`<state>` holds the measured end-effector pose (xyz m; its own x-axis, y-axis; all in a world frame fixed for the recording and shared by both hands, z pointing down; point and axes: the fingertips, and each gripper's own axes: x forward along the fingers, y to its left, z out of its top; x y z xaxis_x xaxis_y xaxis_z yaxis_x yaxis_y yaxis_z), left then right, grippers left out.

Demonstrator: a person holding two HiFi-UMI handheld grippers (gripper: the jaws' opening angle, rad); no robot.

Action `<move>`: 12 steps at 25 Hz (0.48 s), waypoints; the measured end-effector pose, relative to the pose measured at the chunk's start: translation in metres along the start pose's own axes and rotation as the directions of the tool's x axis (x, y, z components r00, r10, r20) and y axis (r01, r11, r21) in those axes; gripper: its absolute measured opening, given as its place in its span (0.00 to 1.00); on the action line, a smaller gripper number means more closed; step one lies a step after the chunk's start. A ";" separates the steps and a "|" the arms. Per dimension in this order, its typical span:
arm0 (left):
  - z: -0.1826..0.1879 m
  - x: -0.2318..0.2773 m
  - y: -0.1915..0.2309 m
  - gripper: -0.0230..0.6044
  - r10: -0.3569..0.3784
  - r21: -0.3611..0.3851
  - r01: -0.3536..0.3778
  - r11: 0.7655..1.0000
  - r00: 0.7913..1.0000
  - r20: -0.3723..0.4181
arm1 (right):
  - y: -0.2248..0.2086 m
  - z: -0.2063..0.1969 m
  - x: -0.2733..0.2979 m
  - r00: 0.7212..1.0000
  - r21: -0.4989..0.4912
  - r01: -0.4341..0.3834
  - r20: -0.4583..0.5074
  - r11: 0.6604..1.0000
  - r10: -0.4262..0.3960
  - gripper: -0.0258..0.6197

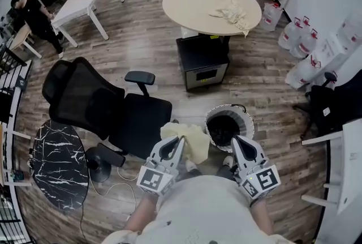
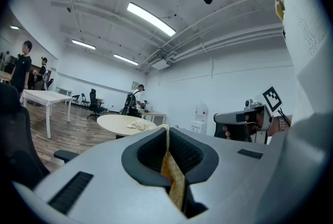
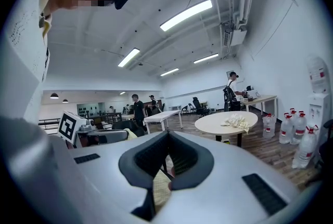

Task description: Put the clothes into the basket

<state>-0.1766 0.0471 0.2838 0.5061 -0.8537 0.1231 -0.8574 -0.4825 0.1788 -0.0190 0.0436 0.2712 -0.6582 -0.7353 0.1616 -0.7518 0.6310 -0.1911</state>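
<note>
Office chair [image 1: 96, 101] crowds left side; open floor beyond. Left gripper [image 1: 180, 141] clamped tight on yellow cloth [image 1: 195, 141], just left of basket [image 1: 249, 119]. Step: carry-over. Next: shift right over rim, release. Right gripper [image 1: 238, 142] at basket's right edge, jaws nearly together; pale patch between, possibly cloth.

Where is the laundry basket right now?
In the head view, the basket stands on the floor just ahead of the right gripper, right of the yellow cloth in the left gripper.
</note>
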 end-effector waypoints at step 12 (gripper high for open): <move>-0.001 0.083 -0.070 0.09 -0.117 0.035 0.118 0.992 0.993 -0.015 | -0.096 -0.004 -0.059 0.992 0.034 0.123 0.008 0.992 -0.124 0.05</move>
<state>-0.0740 0.0100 0.2820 0.6046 -0.7881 0.1155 -0.7945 -0.5864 0.1578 0.0918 0.0279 0.2834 -0.5598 -0.8096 0.1765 -0.8256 0.5268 -0.2022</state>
